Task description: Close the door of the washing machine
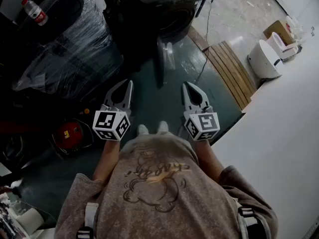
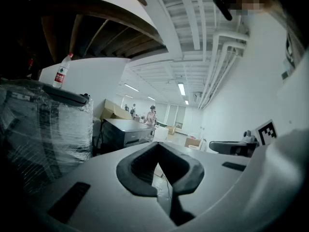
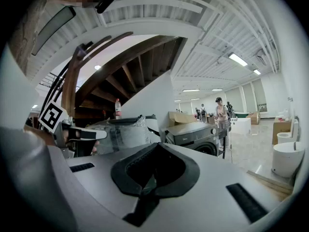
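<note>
Both grippers are up in front of the person's chest, nowhere near the job yet. Left gripper (image 1: 128,86) has its jaws pressed together, tips meeting, nothing in the hollow between them, and its own view (image 2: 157,145) shows the same. Right gripper (image 1: 187,87) matches: tips together, holding nothing (image 3: 157,146). So they're two blunt pushers at this point, which is fine for this task.

Past them there's a stretch of bare dark green floor (image 1: 149,108), then the door (image 1: 164,59). It's hanging wide open and standing edge-on to the person, so its long line runs near to far, pretty much straight out from the machine. It sits between the two grippers left to right, maybe a touch closer to the right one.

Behind it, at the far end, is the washing machine (image 1: 159,6), with the drum opening just right of where the door attaches. The head view is really dark here, so I can't say for sure, but it looks hinged on the left, with the paler inner bulge facing right.

If that's right, the outer face looks left, so I'd bring the left gripper in on that side and sweep the door right and away until it shuts.

Far left is a plastic-wrapped appliance (image 1: 75,49) with a water bottle (image 1: 35,11) on top, and there are wooden planks (image 1: 230,71) on the right.
</note>
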Demonstrator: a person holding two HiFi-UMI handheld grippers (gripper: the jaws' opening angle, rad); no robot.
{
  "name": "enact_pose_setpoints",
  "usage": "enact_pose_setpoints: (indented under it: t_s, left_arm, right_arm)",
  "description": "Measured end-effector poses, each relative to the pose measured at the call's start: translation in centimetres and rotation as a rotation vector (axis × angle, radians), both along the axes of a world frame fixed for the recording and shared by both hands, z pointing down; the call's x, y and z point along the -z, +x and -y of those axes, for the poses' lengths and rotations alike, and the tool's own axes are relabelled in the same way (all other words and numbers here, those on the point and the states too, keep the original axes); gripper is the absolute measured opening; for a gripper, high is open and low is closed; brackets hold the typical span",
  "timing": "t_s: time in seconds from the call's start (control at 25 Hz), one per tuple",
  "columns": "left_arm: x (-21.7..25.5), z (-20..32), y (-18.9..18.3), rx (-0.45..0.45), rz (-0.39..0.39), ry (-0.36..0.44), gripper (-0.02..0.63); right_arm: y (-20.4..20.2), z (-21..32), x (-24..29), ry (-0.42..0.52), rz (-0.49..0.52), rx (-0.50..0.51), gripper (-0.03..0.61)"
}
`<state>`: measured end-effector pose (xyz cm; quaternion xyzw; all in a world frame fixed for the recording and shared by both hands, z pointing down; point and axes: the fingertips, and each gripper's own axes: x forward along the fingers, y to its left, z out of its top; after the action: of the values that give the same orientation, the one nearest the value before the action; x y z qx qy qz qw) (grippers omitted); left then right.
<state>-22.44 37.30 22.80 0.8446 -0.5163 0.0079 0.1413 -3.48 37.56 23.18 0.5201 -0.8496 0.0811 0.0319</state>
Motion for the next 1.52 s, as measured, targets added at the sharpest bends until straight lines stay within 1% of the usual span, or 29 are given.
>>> enact_pose_setpoints:
  t_s: [0.28,0.4,0.52,0.68,0.84,0.96,1.24,1.52]
  left_arm:
    - [0.2,0.5,0.2,0.010,0.003,-0.001,0.002]
    - [0.1,0.8,0.1,0.026,0.007,-0.006,0.002]
    - [-0.3,1.2,0.0,0.050,0.009,-0.016,0.002]
    - [-0.8,1.5,0.4,0.074,-0.020,-0.027,0.002]
    - [-1.1,2.4,0.6,0.100,-0.010,-0.024,0.002]
    - [-1.1,3.2,0.4,0.124,-0.009,-0.025,0.002]
    - [-1.8,6.7,-1.6,0.144,-0.010,-0.041,0.002]
    - [-2.6,12.5,-3.9,0.094,-0.015,-0.066,0.002]
  right_arm:
    - [-0.2,0.7,-0.1,-0.006,0.037,0.018,-0.003]
    - [-0.2,1.2,-0.4,-0.014,0.036,0.033,-0.003]
    - [-0.2,1.9,-0.8,-0.019,0.035,0.058,-0.003]
    - [0.1,2.3,-1.3,-0.019,0.033,0.108,-0.003]
    - [0.5,3.3,-2.1,-0.032,0.019,0.153,-0.003]
    - [0.5,4.3,-2.8,-0.053,0.020,0.166,-0.003]
    - [-1.8,8.3,-3.8,-0.076,0.011,0.188,-0.003]
    - [-5.1,14.3,-3.9,-0.077,-0.003,0.158,-0.003]
